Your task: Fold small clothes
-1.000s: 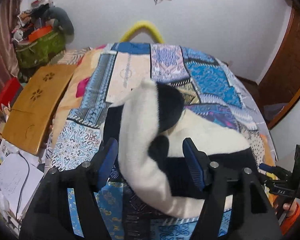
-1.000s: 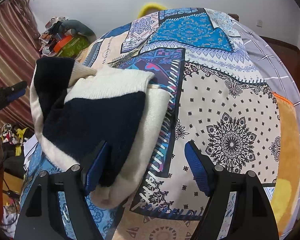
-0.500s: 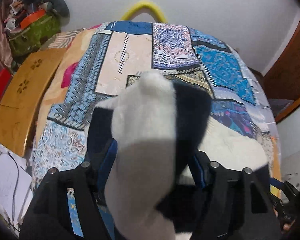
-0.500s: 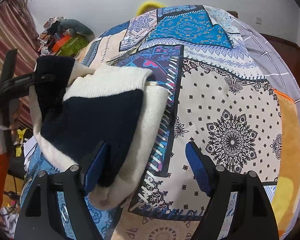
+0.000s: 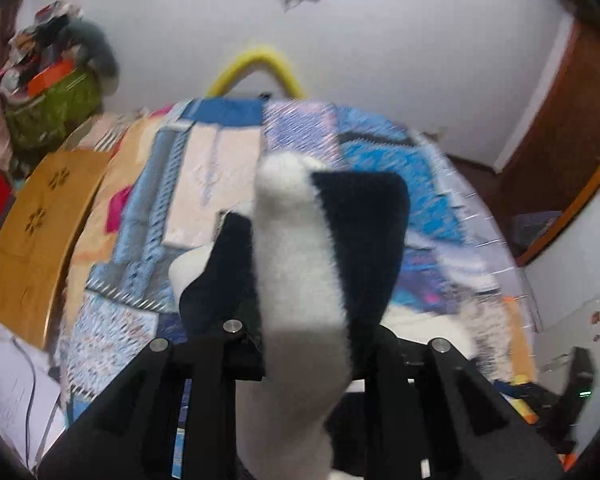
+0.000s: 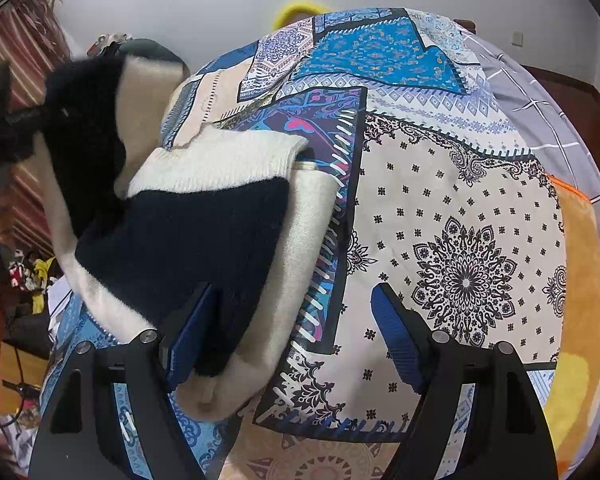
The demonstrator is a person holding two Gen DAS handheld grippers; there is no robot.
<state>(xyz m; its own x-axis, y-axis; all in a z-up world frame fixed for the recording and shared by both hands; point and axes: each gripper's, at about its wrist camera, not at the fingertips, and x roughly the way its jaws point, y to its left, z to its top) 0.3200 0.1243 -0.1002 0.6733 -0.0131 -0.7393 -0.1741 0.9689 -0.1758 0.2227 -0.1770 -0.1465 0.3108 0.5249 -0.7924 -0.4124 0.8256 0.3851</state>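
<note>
Left gripper [image 5: 304, 344] closing on a fold of the black-and-cream knit sweater [image 6: 204, 232], lifted clear of the bed.

Its jaws squeeze in on the fuzzy cloth bunched between them, one cream band standing up the middle. Right gripper [image 6: 288, 336] hangs wide apart and holds nothing, its left pad at the sweater's near edge. Most of the sweater lies folded on the left of the patchwork bedspread [image 6: 460, 208]. Farther off, a yellow arc [image 5: 256, 68] shows against the white wall [image 5: 420, 40].
</note>
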